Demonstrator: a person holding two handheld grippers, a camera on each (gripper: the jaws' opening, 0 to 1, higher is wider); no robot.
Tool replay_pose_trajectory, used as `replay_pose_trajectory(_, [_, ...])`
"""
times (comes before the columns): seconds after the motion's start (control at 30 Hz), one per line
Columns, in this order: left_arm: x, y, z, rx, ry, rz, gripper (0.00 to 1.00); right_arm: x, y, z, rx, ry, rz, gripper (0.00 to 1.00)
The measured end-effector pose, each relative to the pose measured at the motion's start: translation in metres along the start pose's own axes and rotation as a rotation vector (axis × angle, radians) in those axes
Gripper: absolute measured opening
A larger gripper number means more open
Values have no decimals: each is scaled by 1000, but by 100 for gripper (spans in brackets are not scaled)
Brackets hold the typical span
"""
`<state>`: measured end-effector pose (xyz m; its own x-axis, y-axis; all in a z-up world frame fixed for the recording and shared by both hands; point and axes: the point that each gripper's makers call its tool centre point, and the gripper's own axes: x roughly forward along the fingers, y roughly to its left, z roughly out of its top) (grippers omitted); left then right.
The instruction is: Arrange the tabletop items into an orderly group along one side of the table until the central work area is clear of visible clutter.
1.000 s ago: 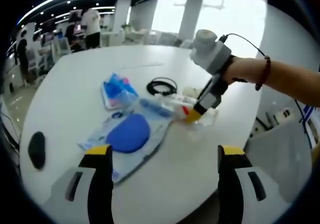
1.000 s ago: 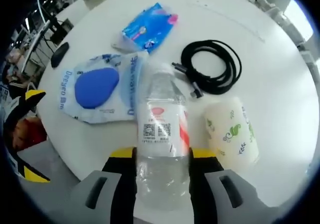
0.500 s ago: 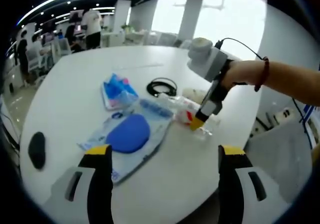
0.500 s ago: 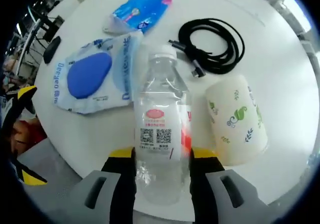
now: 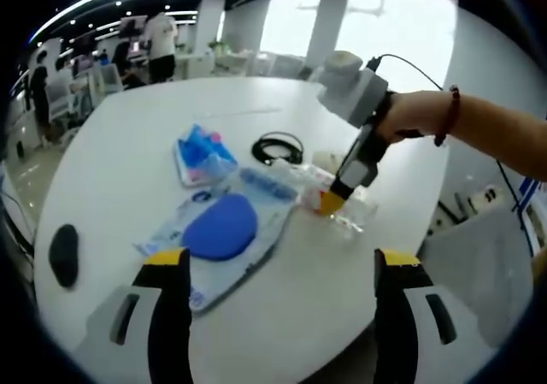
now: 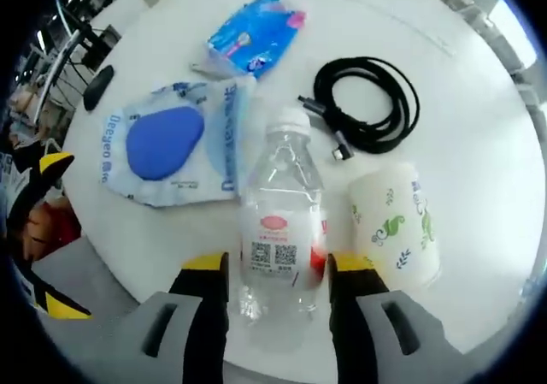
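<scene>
**Clear bottle held at table edge**

Clear plastic bottle (image 6: 282,239) lay on the white table (image 6: 479,85), cap pointing away, base clamped between the right gripper (image 6: 278,294) jaws, w/ pads touching both sides. Cup (image 6: 395,223) lay just beside it on the right; black cable (image 6: 367,106) coiled beyond. Blue pouch (image 6: 175,149) sat left of the bottle, touching it, blue packet (image 6: 255,35) farther off. Left gripper (image 5: 272,268) hung over the near edge, jaws wide apart, holding nothing. Black mouse (image 5: 62,256) lay well apart.
</scene>
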<state>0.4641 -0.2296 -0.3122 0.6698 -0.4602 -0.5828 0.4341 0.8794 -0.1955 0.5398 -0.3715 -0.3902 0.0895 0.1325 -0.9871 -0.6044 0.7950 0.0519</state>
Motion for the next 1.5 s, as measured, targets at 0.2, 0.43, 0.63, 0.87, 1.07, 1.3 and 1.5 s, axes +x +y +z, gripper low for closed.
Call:
replay_pose_trajectory(0.2, [-1,1,-1,-5,1,1,85,10,-5,-2,12,26,-31,41])
replay_pose_trajectory(0.43, [-1,2,0,-12,0,4,85,14,-6,-4,31,52,-12,42])
replay_pose_trajectory(0.63, [-1,3,1,-14,-1,8,84,11,-8,-3,55,30,10,38])
replay_pose_trajectory(0.87, [-2,5,3,-22,-14,15,83,8,-7,4,83,-95,56,35])
replay_pose_trajectory(1.07, [-1,4,4,-24,-18,11,82,-2,-7,7,79,-174,59,35])
replay_pose_trajectory(1.3, [-1,2,7,-57,-35,-8,81,-27,2,18,50,-298,78,35])
replay_pose_trajectory(1.5, [-2,0,13,-72,-65,-19,81,-47,15,29,6,-416,103,36])
